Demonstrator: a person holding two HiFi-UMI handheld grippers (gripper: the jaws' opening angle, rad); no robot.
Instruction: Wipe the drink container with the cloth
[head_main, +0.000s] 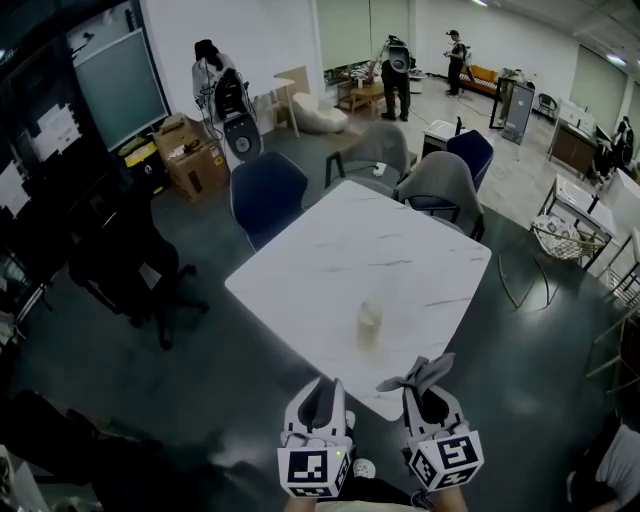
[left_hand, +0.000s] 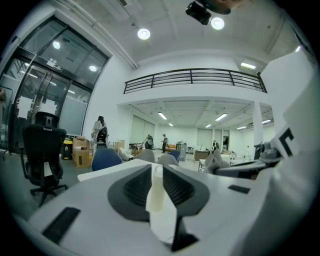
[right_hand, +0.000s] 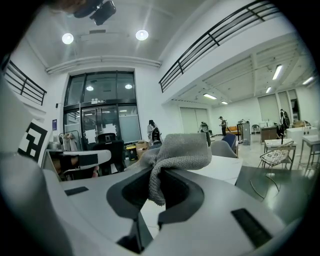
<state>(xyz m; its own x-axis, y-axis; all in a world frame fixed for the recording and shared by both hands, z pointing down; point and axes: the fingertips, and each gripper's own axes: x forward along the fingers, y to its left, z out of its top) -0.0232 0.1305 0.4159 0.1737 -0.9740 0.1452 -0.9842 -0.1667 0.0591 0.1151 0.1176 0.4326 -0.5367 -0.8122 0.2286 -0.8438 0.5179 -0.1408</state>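
Note:
A pale, translucent drink container (head_main: 369, 325) stands upright near the front edge of the white marble table (head_main: 340, 250). My left gripper (head_main: 322, 392) hovers at that edge, just left of the container and nearer to me, shut and holding nothing. In the left gripper view the container (left_hand: 156, 192) shows in the narrow slit beyond the gripper (left_hand: 156, 167). My right gripper (head_main: 428, 385) is to the container's right, off the table's corner, shut on a grey cloth (head_main: 420, 372). The cloth (right_hand: 180, 150) bunches up out of the right gripper (right_hand: 159, 167) and droops down between its jaws.
A blue chair (head_main: 268, 195) and two grey chairs (head_main: 440, 185) (head_main: 375, 150) stand round the table's far sides. A black office chair (head_main: 130, 265) is at the left and cardboard boxes (head_main: 190, 150) behind it. A wire-frame chair (head_main: 560, 240) sits at the right. People stand far back.

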